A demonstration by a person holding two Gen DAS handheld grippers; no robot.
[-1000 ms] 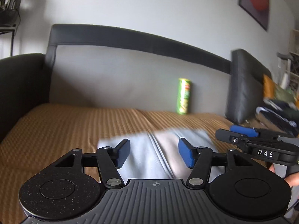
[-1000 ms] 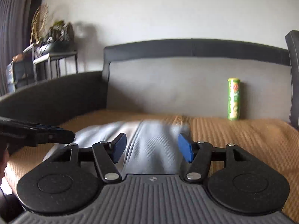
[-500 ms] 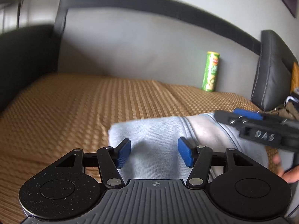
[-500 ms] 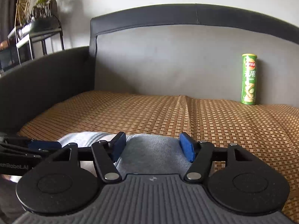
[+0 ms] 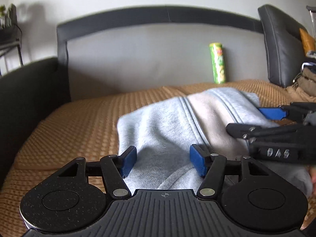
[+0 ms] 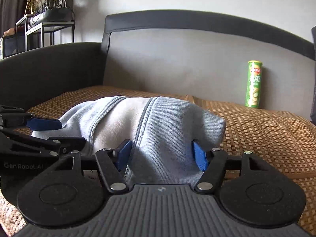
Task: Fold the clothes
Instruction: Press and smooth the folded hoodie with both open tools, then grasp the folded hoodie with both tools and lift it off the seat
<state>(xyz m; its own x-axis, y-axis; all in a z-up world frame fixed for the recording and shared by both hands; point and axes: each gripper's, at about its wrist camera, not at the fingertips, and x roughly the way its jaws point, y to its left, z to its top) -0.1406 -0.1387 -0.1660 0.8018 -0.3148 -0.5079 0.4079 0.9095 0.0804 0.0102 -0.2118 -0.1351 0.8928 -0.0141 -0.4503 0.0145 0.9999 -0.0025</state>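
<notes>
I look along my left gripper (image 5: 163, 162) and see a soft light blue hoodie (image 5: 167, 130) lying on the brown woven sofa seat (image 5: 79, 122). The hoodie sits on the front part of the seat, well away from the green can (image 5: 217, 66), which stands upright at the back of the seat against the grey backrest (image 5: 138, 59). My left gripper's blue pads (image 5: 128, 163) stand wide apart with hoodie cloth showing between them, and they do not squeeze it, so this gripper holds nothing. The hoodie's zipper (image 5: 194, 122) runs down the cloth just beside the right pad. My right gripper (image 6: 161, 155) sits over the other side of the hoodie. Its jaws are opening, and the cloth bulges up between the blue pads (image 6: 200, 156), but the pads do not pinch it. From the right view, the hoodie's two zipper lines show with paler lining (image 6: 118, 122) between them, and the can is far off to the right of the hoodie, by the backrest. In the left view, the right gripper comes in from the right edge, lying over the hoodie. In the right view, the left gripper comes in from the left edge, beside the hoodie. A dark armrest (image 6: 49, 69) is left of the hoodie, and a shelf with a plant (image 6: 51, 9) stands behind that armrest. A dark cushion (image 5: 280, 45) leans up to the right of the can.
</notes>
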